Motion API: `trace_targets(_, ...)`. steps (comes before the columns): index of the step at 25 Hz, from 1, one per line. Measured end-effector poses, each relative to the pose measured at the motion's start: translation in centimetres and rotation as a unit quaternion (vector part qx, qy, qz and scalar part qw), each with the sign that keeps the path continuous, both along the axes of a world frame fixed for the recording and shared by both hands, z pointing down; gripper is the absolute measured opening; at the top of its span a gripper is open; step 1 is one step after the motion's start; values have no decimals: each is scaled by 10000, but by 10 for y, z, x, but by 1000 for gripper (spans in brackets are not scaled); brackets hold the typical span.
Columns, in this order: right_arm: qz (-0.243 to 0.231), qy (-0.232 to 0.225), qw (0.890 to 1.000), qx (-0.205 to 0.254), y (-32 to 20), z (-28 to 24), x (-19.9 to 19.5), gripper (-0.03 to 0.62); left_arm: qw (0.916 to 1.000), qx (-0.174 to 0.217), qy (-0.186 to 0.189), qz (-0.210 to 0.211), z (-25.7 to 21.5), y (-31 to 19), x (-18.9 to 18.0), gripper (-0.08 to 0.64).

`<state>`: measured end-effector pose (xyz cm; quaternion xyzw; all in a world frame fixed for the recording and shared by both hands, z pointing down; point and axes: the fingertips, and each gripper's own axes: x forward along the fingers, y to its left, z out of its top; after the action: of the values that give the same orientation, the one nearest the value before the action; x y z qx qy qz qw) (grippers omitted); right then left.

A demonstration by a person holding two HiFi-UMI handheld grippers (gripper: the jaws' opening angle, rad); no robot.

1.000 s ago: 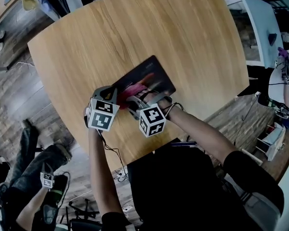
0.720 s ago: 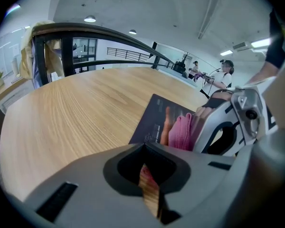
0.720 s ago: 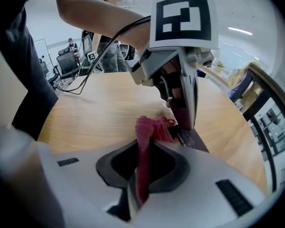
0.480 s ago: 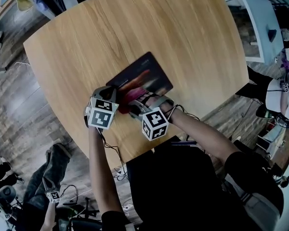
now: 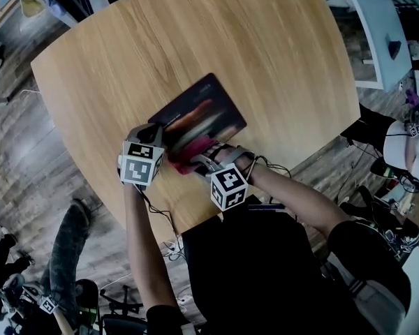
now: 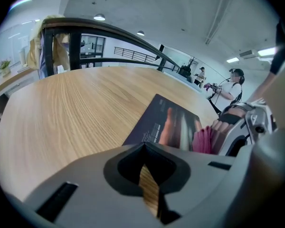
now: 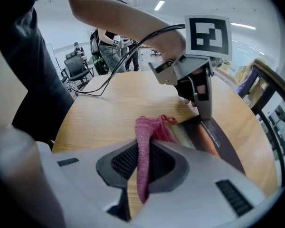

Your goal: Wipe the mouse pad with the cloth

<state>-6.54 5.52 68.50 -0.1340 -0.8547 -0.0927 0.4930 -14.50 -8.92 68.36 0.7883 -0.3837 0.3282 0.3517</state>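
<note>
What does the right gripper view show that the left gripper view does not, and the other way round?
Only the right gripper view: the pink cloth clamped between the right gripper's jaws, and the left gripper set down at the mouse pad's edge. Only the left gripper view: the left gripper's own jaws, almost together with nothing between them, and the right gripper seen from the side. Both: the cloth, the mouse pad and the wooden table.

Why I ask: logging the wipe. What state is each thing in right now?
Mouse pad: flat on the table, left gripper's tip on its edge.
Cloth: bunched, pinched, lying on the pad.
Left gripper: jaws together, empty.
Right gripper: jaws shut on the cloth.
</note>
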Motion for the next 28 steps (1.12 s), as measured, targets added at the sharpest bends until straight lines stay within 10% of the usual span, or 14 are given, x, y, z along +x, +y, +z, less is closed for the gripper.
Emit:
trace_targets(21, -482, 62, 9953, -833, 47, -5, 43, 58, 9996, -188, -82, -182, 1, 0, -1, 23)
trace_targets(28, 1218, -1414, 9684, -1657, -29, -86, 27, 58, 9993, -257, -247, -58, 0, -3, 1, 23)
